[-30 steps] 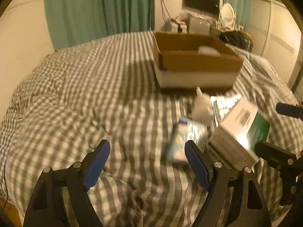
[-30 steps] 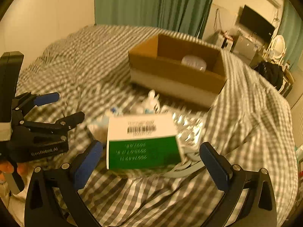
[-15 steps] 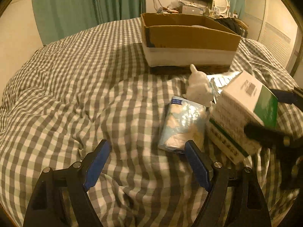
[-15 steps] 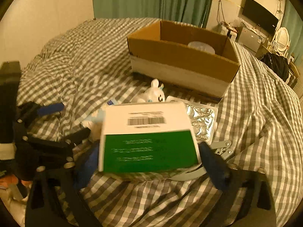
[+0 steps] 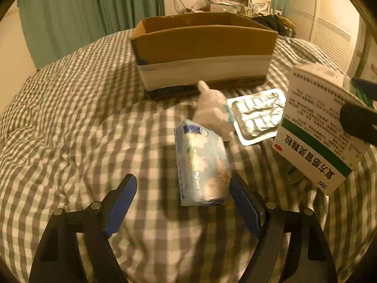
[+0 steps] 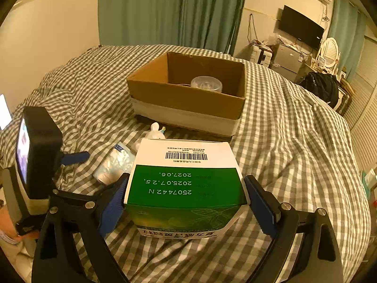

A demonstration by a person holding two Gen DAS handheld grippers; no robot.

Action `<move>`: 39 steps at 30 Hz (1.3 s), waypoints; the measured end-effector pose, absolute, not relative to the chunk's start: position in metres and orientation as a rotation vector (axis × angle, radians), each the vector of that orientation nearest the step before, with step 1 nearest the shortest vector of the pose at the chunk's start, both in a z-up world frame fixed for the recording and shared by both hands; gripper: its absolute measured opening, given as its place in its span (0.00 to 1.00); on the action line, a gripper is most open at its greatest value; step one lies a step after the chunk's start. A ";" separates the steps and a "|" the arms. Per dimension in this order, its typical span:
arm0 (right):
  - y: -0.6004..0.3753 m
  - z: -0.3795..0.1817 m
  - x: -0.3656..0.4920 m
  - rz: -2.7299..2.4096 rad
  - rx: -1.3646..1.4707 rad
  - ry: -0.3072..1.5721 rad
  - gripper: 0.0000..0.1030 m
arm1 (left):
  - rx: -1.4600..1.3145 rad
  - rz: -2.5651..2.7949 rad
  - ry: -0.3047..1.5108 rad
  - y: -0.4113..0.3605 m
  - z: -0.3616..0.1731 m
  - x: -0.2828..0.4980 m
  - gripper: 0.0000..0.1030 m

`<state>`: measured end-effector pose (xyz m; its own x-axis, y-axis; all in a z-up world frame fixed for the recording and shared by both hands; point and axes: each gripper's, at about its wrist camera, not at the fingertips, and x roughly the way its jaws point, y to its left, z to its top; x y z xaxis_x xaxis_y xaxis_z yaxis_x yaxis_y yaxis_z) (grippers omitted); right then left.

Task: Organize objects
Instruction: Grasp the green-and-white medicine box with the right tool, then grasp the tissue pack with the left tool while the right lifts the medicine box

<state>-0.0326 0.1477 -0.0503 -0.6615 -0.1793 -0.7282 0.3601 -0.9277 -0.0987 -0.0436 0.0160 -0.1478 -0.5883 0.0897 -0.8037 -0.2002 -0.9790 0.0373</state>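
My right gripper (image 6: 186,181) is shut on a green and white medicine box (image 6: 186,188), one finger on each side. In the left wrist view that medicine box (image 5: 318,127) hangs tilted above the bed at the right. My left gripper (image 5: 181,184) is open, low over the checked duvet. A light blue tissue pack (image 5: 200,162) lies between its fingers, close to the right one. Beyond the pack stand a white rabbit figure (image 5: 213,110) and a foil blister pack (image 5: 258,115). An open cardboard box (image 6: 186,99) sits farther back with a clear round container (image 6: 206,83) inside.
The checked duvet (image 5: 70,118) spreads wide to the left. Green curtains (image 6: 165,11) hang behind the bed. A black bag (image 6: 320,87), a television (image 6: 300,30) and cluttered shelves stand at the back right. A person's hand (image 6: 7,226) holds the left gripper's handle.
The right gripper has shut on the medicine box and raised it off the bed. The left gripper has moved forward and lower, so the tissue pack now lies between its fingers.
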 end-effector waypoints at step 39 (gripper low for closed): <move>0.156 0.048 -0.074 -2.739 0.807 0.345 0.90 | -1.060 2.764 0.049 0.001 -0.022 -0.106 0.51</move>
<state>-0.0744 0.1558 0.0481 -0.8105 -0.1835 -0.5563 0.3159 -0.9367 -0.1512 -0.1059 0.0008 -0.0220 -0.7293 0.1560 -0.6662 -0.1795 -0.9832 -0.0338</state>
